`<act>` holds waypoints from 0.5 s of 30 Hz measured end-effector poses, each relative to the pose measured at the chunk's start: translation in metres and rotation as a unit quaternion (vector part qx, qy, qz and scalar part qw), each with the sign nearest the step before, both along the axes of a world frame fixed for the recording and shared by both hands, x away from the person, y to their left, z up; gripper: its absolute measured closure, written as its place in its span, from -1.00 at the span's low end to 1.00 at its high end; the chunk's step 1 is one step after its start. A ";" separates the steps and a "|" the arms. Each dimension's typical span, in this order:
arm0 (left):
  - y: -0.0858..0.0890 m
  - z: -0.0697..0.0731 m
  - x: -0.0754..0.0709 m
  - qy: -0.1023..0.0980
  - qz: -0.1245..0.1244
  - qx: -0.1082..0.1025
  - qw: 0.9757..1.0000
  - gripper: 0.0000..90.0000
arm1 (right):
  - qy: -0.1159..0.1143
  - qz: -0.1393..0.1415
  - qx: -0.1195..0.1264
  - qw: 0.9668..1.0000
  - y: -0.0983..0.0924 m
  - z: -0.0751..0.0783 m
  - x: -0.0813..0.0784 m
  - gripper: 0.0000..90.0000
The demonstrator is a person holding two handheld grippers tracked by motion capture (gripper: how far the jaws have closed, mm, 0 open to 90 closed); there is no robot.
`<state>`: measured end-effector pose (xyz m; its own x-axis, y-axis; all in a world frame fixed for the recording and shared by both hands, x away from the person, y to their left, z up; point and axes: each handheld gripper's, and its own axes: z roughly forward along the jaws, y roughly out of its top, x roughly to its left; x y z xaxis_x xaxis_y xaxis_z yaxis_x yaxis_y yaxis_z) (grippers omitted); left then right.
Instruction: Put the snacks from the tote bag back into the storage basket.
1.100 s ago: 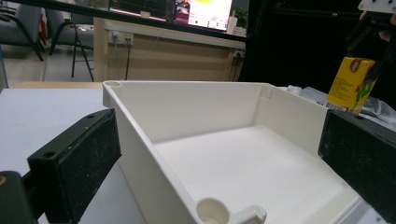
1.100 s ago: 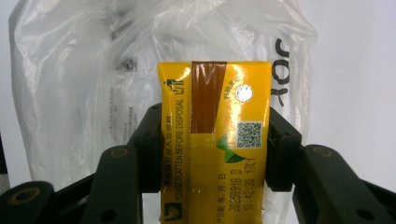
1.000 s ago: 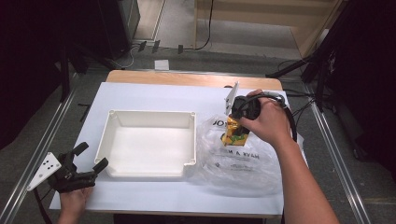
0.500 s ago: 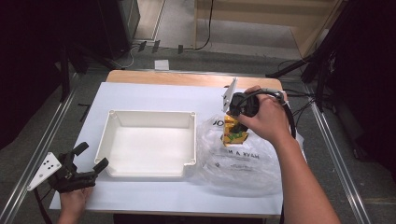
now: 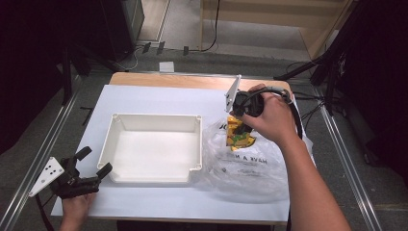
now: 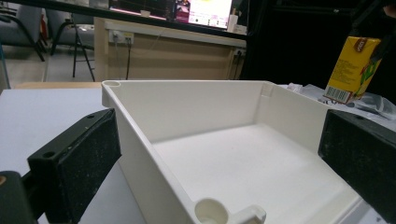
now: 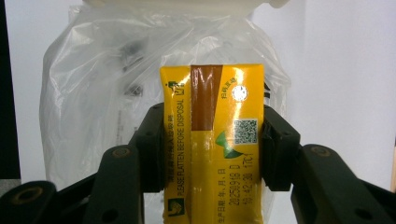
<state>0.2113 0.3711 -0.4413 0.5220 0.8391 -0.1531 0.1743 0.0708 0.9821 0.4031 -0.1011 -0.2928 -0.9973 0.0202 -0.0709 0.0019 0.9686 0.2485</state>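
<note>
A yellow drink carton [image 7: 212, 140] sits clamped between the black jaws of my right gripper [image 7: 212, 154], which is shut on its two sides. In the high view the right gripper [image 5: 239, 126] holds the carton [image 5: 236, 135] lifted above a clear plastic bag [image 5: 245, 166] at the table's right. The carton [image 6: 351, 70] hangs in the air past the tray's far corner in the left gripper view. My left gripper [image 5: 94, 162] stands open at the near left, its jaws astride the near corner of the white tray [image 5: 115, 144].
The white tray [image 6: 187, 100] has nothing inside it. The crumpled plastic bag [image 7: 107, 84] lies on the white tabletop [image 5: 159, 96] just right of the tray. Metal rails run along both table sides; dark stands and cables lie on the floor beyond.
My right gripper has lifted the carton slightly, up and away from the bag. The left gripper has not moved.
</note>
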 end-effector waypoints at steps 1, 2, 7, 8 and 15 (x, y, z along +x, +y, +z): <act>0.000 0.000 0.000 0.000 0.000 0.000 1.000 -1.00 | 0.000 0.001 0.001 1.000 0.001 0.001 0.000 0.18; 0.000 0.000 0.000 0.000 0.000 0.002 1.000 -1.00 | -0.003 0.005 0.003 1.000 0.002 0.001 0.000 0.18; 0.000 0.000 0.000 -0.001 -0.002 0.002 1.000 -1.00 | -0.002 0.005 0.006 1.000 0.005 0.004 -0.001 0.18; 0.000 0.000 0.000 -0.001 -0.002 0.002 1.000 -1.00 | -0.003 0.007 0.005 1.000 0.006 0.005 -0.001 0.18; -0.001 0.000 0.000 0.000 -0.001 0.003 1.000 -1.00 | 0.001 0.009 0.010 1.000 0.012 0.006 -0.001 0.18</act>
